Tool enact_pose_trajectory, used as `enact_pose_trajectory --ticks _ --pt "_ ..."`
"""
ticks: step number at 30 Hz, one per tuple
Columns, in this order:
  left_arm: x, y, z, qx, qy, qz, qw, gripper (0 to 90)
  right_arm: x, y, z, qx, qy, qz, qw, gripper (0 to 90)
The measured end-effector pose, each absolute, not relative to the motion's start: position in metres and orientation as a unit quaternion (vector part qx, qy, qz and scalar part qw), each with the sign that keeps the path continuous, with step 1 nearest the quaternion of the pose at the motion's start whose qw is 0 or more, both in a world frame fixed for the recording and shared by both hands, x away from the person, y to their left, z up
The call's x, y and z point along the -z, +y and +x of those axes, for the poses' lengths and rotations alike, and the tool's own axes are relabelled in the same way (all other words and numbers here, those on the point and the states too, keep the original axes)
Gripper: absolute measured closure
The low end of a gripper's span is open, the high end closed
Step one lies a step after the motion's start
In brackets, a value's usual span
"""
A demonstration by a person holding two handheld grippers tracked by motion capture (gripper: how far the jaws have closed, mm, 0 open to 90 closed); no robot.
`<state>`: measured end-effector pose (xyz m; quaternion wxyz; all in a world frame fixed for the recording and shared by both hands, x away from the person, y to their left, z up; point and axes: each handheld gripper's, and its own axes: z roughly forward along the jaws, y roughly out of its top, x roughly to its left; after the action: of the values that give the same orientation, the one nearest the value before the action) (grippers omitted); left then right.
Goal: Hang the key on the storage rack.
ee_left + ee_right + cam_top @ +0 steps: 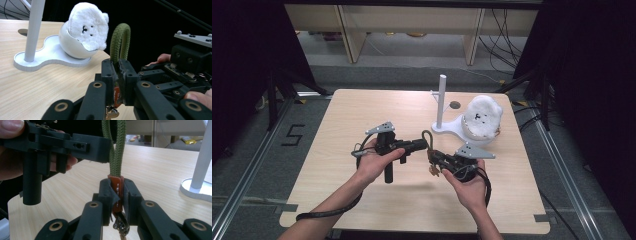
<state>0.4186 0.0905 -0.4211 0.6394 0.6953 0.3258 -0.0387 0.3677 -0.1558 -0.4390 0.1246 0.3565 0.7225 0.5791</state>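
My left gripper [117, 75] pinches the green rope loop [120, 41]; my right gripper [117, 195] pinches its leather tab [116, 192]; the plush toy [482, 116] sits at two o'clock.

Floor [272, 165], left of the table [362, 110]: a black numeral "5" [293, 135] marked on the grey surface, seen from the high view. No other lettering, label or brand legible anywhere.

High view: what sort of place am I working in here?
Probably a lab recording station: a bare wooden table ringed by black curtains, loose cables on the floor behind, and a taped "5" floor marker.
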Motion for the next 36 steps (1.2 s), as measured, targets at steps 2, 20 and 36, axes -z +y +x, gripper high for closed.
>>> enact_pose_trajectory --ticks 2,20,36 --pt "0.420 0.090 0.418 0.034 0.321 0.700 0.637 83.6 0.439 -0.156 0.368 -0.577 0.725 0.352 0.135 79.3" --pt "0.413 0.104 0.426 -0.040 0.318 0.707 0.631 84.0 0.439 -0.164 0.364 -0.571 0.714 0.374 0.153 63.3" --pt "0.404 0.112 0.449 -0.093 0.327 0.703 0.625 83.9 0.451 -0.187 0.357 -0.546 0.710 0.407 0.178 58.8"
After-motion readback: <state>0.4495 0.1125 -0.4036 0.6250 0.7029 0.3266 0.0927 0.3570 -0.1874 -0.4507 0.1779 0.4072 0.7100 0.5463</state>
